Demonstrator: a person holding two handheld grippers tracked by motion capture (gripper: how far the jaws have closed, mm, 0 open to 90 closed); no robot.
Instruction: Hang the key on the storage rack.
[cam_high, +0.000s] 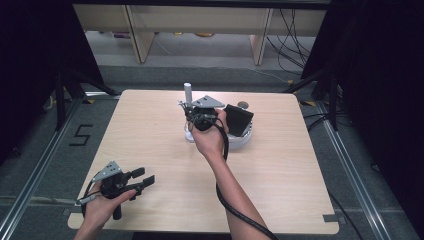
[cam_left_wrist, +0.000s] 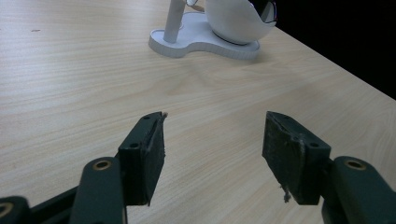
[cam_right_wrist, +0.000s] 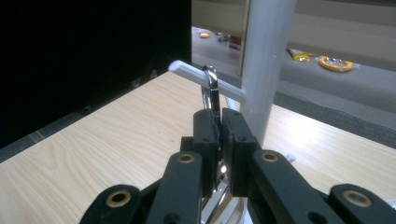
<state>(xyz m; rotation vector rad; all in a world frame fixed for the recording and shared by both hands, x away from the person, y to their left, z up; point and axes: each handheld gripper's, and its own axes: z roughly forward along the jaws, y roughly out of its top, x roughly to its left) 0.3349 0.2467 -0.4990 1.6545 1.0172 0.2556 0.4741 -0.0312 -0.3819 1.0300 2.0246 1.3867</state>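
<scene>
Left hand-held gripper (cam_high: 145, 176) is resting low over the near left part of the surface (cam_high: 150, 135), held in the person's left hand (cam_high: 107, 197). Its jaws are standing wide apart with nothing between them; in the left gripper view the left hand-held gripper (cam_left_wrist: 212, 140) is showing bare wood between both pads. Its grey plate is sitting on top, cable trailing back toward the hand.

Well ahead of the left hand-held gripper, a white stand (cam_left_wrist: 201, 42) is sitting on the surface: flat base, an upright white post (cam_left_wrist: 173, 21), and a rounded white bowl (cam_left_wrist: 240, 21) beside the post.

Right hand-held gripper (cam_high: 191, 111) is working at that stand (cam_high: 192, 136), held in the person's right hand (cam_high: 211, 135). In the right gripper view the right hand-held gripper (cam_right_wrist: 219, 119) is pinching a thin shiny metal handle (cam_right_wrist: 212, 86), jaws closed on it. The handle's curved top is hooking over a white peg (cam_right_wrist: 205, 79) that is sticking out sideways from the post (cam_right_wrist: 266, 60), just ahead of the jaw tips. What the handle belongs to below the jaws cannot be told.

A black block-shaped object (cam_high: 237, 120) is sitting just right of the right hand.
</scene>
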